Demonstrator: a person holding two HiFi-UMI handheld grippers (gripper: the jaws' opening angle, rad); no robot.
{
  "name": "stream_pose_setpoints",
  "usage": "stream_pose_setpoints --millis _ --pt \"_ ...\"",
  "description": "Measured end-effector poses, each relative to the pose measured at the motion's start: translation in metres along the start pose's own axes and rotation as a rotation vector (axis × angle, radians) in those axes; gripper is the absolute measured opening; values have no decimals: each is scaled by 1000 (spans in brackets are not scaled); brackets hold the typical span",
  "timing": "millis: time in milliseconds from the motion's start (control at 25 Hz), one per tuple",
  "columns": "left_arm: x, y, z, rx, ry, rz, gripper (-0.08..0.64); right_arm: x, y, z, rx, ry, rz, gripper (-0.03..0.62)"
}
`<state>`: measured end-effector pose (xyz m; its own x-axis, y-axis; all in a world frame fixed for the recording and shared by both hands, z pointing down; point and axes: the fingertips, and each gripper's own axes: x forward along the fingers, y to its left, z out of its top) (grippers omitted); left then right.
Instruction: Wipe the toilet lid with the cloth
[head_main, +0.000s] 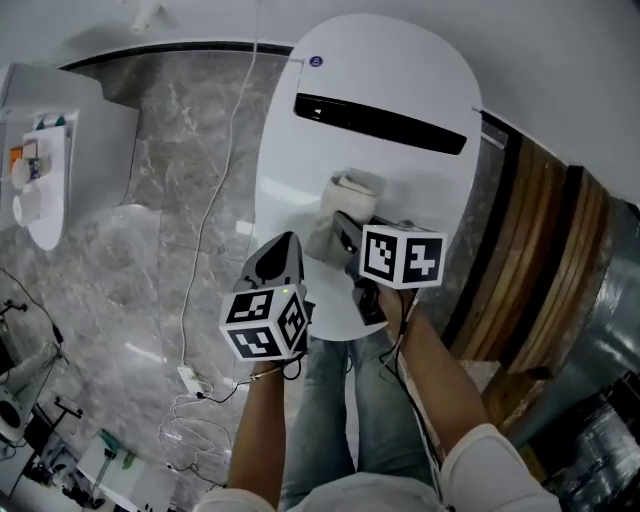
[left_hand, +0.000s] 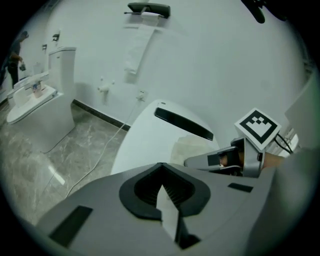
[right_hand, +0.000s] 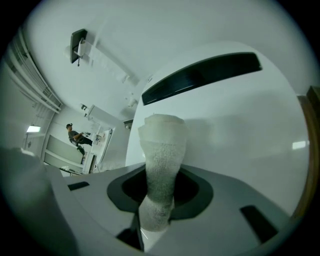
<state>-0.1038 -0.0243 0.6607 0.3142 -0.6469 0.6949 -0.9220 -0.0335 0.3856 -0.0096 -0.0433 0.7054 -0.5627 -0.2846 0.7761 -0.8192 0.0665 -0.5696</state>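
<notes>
white cloth (right_hand: 161, 150) clamped in the right hand-held gripper (right_hand: 159, 210) points at the toilet lid (head_main: 400, 170), ready to wipe; left hand-held gripper (left_hand: 162, 195), jaws together, empty, hangs nearer.

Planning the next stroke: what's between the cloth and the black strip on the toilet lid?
Nothing. Bare white lid runs from the cloth up to the black strip; the head view and the right gripper view both show it.

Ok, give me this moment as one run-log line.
phase: wipe | right gripper: shut on cloth, cloth at middle of toilet lid | left gripper: shut, empty, over lid's near-left edge
</notes>
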Motion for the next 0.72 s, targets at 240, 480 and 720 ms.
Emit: stream_pose_setpoints --millis 240,480,720 --pt "45 -89 -12 114 77 -133 11 -66 -93 -3 103 -66 -102 98" --pt "62 -161 -45 214 151 -245 11 -117 -166 -27 180 -99 -199 98" --pt "49 -155 -46 225 134 -228 11 -132 -173 -33 205 -113 -225 97"
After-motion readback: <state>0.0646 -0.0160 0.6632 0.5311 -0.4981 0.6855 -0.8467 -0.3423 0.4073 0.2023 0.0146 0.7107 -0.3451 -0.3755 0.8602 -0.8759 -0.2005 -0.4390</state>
